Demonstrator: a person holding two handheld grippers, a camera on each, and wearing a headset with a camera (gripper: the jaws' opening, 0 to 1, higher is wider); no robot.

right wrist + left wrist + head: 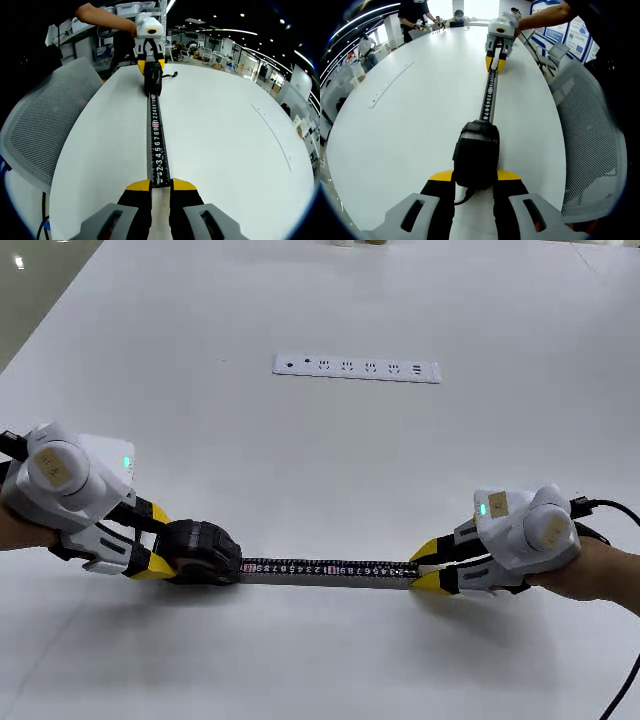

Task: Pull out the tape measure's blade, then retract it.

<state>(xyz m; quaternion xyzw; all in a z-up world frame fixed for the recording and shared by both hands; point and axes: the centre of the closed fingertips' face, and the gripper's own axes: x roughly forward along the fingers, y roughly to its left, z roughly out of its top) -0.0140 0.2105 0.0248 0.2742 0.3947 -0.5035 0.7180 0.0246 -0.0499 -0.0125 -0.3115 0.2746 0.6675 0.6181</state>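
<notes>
Currently the left gripper (160,542), white-bodied with yellow-tipped black jaws, is clenched on the black rubber-clad tape measure case (477,152); its jaws press against either side of the case's rear end. The case rests on the plain white tabletop (300,470), at the near left in the head view. The dark steel blade with white numerals (156,140) is drawn out of the case and lies flat on the table in a straight line between the two grippers. The right gripper (161,186), same build, grasps the blade's free end, yellow tips closed in on both edges, with the lowest numerals nearest its jaws. A bare hand holds each gripper. The two grippers face each other, well apart, joined by the blade. A long white power strip (356,368) lies farther back on the table, well clear of the tape measure. A grey mesh chair back (590,125) stands just beside the table edge.
</notes>
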